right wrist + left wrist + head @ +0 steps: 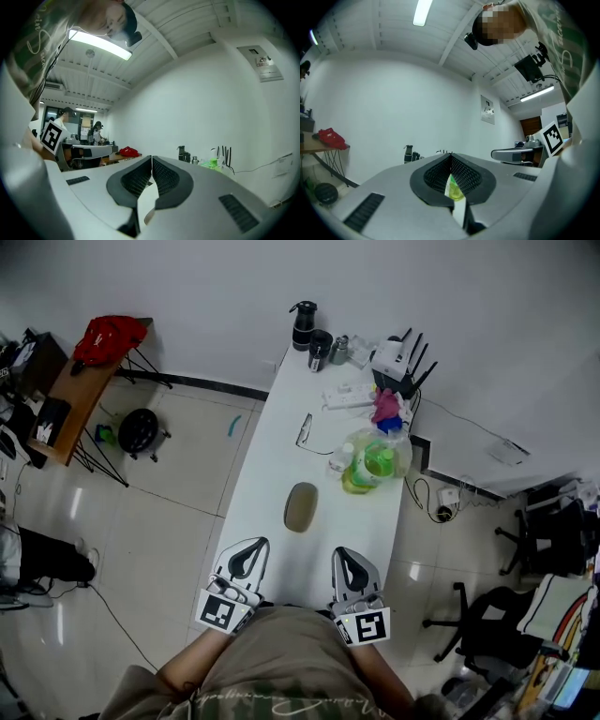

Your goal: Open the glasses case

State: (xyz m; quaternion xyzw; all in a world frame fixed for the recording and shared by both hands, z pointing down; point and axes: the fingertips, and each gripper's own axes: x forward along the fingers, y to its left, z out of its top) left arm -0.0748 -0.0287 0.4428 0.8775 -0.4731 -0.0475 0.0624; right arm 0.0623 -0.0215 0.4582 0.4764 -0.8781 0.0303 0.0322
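Glasses case [301, 507] lay closed on the mid-tabletop [272, 460]. I judged it rigid, smooth and light, apt to skid, best pinned at one end and pried along its long edge. My left gripper [255, 542] and right gripper [339, 552] sat nearer me than the case, jaws shut, empty. Bare room flanked the case; a bag of bottles [375, 460] crowded just beyond-right.

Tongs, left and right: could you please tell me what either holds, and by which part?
Nothing is held: the left tongs and the right tongs are both shut and empty.
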